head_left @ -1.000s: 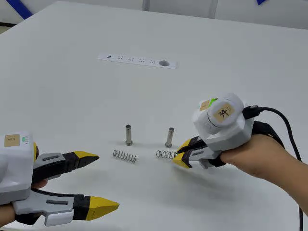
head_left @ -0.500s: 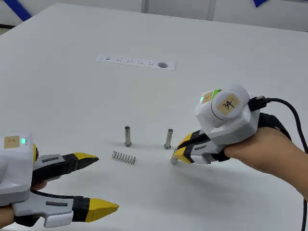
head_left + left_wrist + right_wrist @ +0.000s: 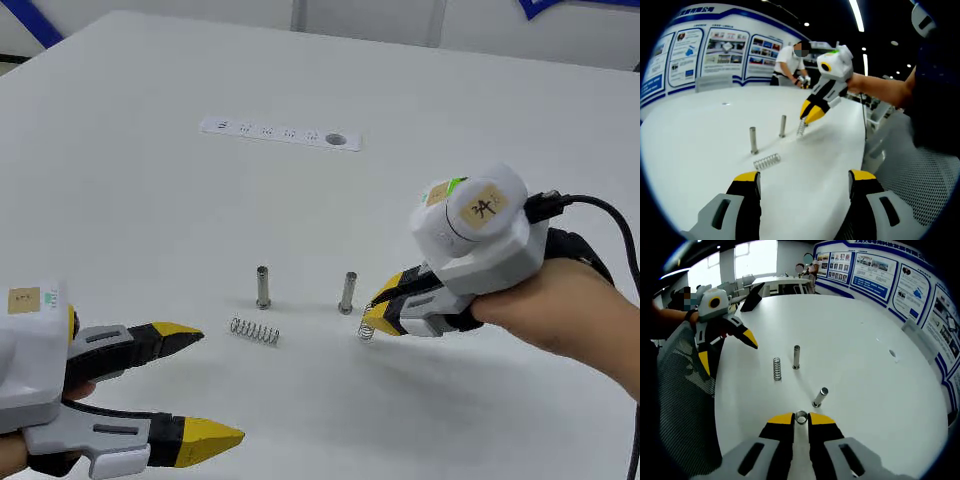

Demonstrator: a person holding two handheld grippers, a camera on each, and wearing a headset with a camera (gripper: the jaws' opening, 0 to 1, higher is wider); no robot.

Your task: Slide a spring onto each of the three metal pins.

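Right gripper (image 3: 372, 318) pinched tight on a coil spring (image 3: 366, 328), held on end just beside one metal pin (image 3: 348, 292); left gripper (image 3: 215, 385) wide apart, empty, above the white table (image 3: 150, 200); second spring (image 3: 253, 330) lying flat near the other pin (image 3: 263, 287).

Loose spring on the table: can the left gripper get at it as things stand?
Likely yes: the left gripper is open and bare table lies between its jaws and the loose spring.
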